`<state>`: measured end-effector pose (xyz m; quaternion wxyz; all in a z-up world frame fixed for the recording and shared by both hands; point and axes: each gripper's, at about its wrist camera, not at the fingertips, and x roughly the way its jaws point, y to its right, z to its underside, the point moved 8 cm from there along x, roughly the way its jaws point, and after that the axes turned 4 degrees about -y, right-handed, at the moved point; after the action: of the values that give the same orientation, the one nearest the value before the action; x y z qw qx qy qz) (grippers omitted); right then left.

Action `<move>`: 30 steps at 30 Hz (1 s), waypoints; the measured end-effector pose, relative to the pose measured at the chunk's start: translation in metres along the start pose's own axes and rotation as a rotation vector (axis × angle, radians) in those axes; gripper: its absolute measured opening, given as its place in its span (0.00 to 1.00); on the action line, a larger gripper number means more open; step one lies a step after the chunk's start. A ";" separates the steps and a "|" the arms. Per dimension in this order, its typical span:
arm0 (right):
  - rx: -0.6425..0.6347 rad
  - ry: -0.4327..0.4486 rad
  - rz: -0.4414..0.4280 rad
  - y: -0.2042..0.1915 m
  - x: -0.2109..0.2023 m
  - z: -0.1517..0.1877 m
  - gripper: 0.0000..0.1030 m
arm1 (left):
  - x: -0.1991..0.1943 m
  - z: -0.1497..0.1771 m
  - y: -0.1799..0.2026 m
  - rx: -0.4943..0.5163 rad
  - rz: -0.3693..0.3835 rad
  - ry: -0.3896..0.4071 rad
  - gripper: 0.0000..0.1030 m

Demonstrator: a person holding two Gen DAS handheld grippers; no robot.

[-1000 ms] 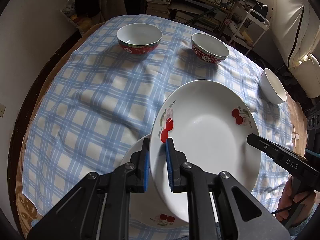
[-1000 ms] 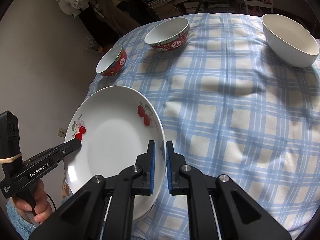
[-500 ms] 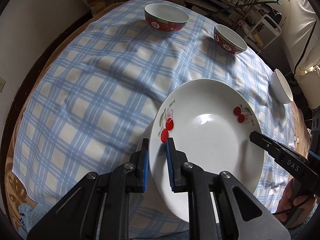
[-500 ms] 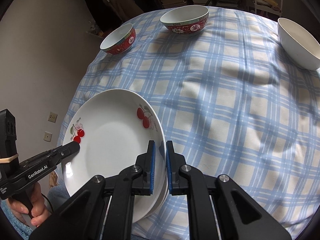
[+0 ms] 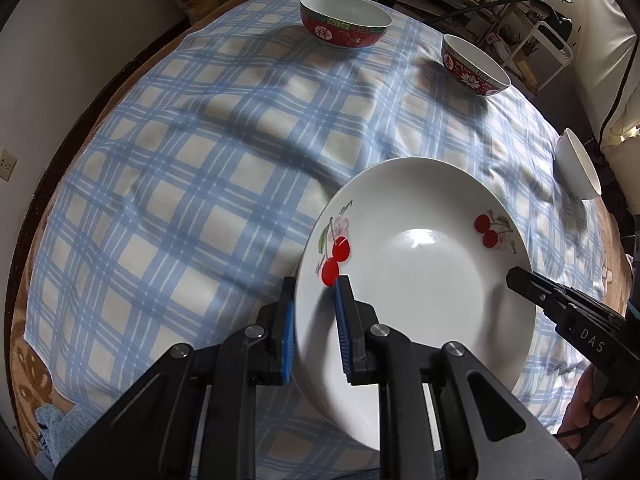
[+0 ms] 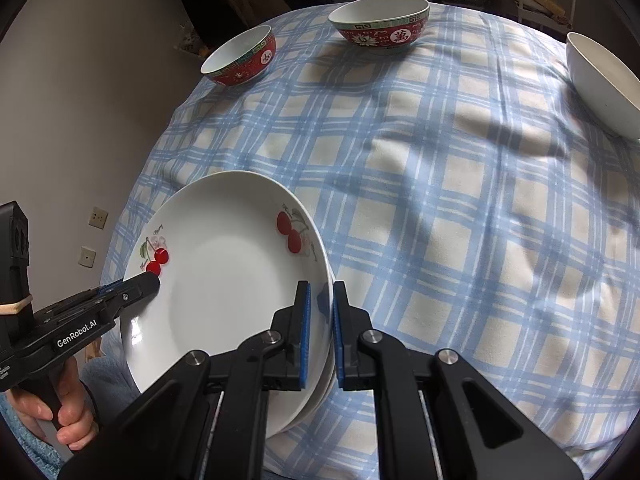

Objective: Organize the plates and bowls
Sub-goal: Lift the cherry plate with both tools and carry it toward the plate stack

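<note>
Cherry plate (image 5: 420,280): white, with red cherry prints; sits on a second plate (image 6: 320,384) whose rim shows just beneath it, at the near edge of the checked tablecloth (image 5: 200,160).
Left gripper (image 5: 314,332): straddles the plate's left rim; the pads stand slightly apart and no firm pinch is visible.
Right gripper (image 6: 320,336): pads pressed on the plate's right rim.
Red bowls: one (image 5: 344,26) at the far side, another (image 5: 474,66) to its right, both upright, well apart from the plates.
White bowl (image 6: 600,84): upright at the right edge of the cloth.
</note>
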<state>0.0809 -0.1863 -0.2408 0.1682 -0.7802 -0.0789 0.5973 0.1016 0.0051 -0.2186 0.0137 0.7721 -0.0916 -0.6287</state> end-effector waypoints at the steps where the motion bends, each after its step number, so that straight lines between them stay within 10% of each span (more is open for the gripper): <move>1: -0.008 -0.001 0.007 -0.001 0.001 0.000 0.11 | 0.000 0.000 0.000 0.001 -0.005 0.002 0.18; 30: -0.106 0.010 0.146 -0.007 0.008 -0.001 0.11 | 0.021 0.006 -0.003 0.029 -0.080 -0.053 0.19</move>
<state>0.0843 -0.1771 -0.2454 0.0831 -0.7946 -0.0528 0.5991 0.0999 0.0055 -0.2405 -0.0250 0.7584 -0.0700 -0.6475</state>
